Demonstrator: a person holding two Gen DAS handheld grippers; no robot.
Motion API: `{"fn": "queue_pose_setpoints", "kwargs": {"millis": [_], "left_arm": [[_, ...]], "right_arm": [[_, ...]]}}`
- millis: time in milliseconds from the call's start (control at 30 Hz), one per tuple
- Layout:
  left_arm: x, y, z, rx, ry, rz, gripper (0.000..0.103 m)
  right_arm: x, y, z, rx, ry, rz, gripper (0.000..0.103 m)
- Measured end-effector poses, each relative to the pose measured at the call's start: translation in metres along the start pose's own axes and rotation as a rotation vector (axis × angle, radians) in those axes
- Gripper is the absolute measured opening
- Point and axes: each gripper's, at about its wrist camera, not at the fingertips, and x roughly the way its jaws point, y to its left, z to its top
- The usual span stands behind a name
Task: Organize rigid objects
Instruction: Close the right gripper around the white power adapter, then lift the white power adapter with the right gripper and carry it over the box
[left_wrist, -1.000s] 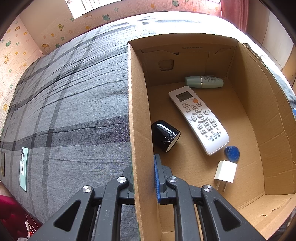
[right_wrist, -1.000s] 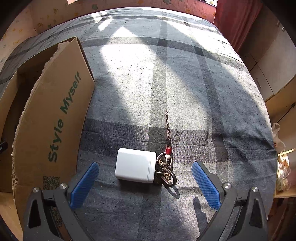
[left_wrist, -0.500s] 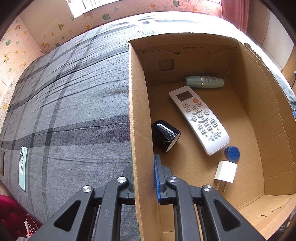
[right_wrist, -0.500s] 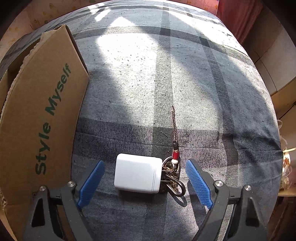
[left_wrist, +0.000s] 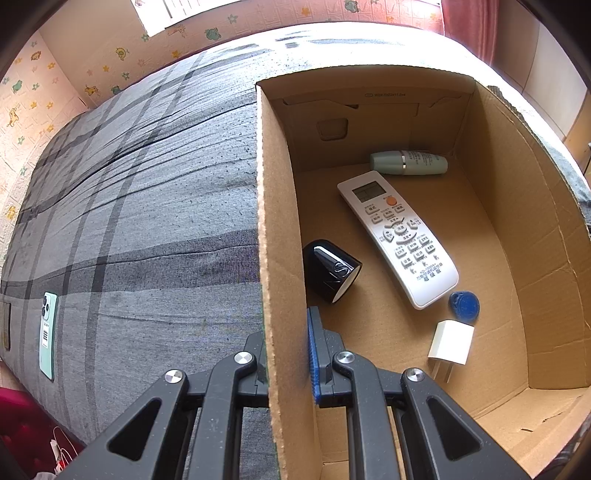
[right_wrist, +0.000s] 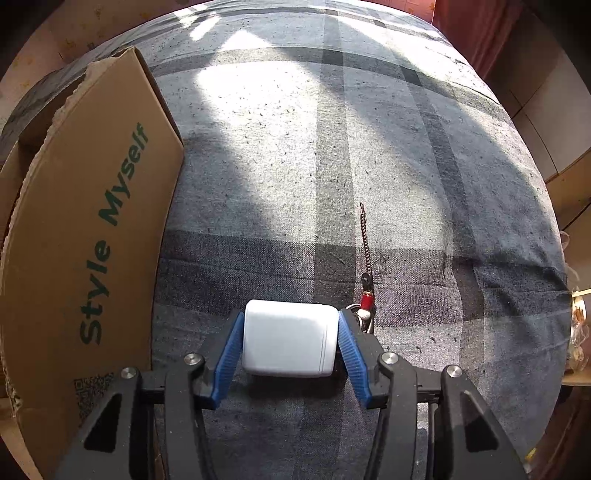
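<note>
My right gripper (right_wrist: 290, 325) points down at the bed, and its jaws are closing around a white rectangular box (right_wrist: 290, 343); both blue pads touch its sides. A key bunch (right_wrist: 364, 314) with a thin chain (right_wrist: 365, 240) lies against the box's right side. My left gripper (left_wrist: 286, 325) is shut on the left wall (left_wrist: 277, 221) of an open cardboard box (right_wrist: 85, 240). Inside lie a white remote (left_wrist: 399, 236), a pale green bottle (left_wrist: 408, 162), a black cup (left_wrist: 330, 269), a blue disc (left_wrist: 464, 304) and a white charger plug (left_wrist: 450, 343).
The grey plaid bedspread (right_wrist: 332, 147) stretches ahead of the right gripper. A mint green phone (left_wrist: 48, 334) lies near the bed's left edge. The cardboard box stands just left of the right gripper. A red curtain (left_wrist: 469, 26) hangs beyond the bed.
The right gripper's jaws have narrowed from wide apart to touching the white box's sides, and it has come closer over the box. The left gripper and cardboard box have not moved.
</note>
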Motion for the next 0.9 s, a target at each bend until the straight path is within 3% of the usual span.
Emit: {"fn": "queue_pose_setpoints", "kwargs": {"millis": [900], "left_arm": [[0.0,0.0,0.0,0.001,-0.002,0.002,0.014]], "right_arm": [[-0.084,0.01,-0.006,-0.022,-0.122,0.003,0.054]]}}
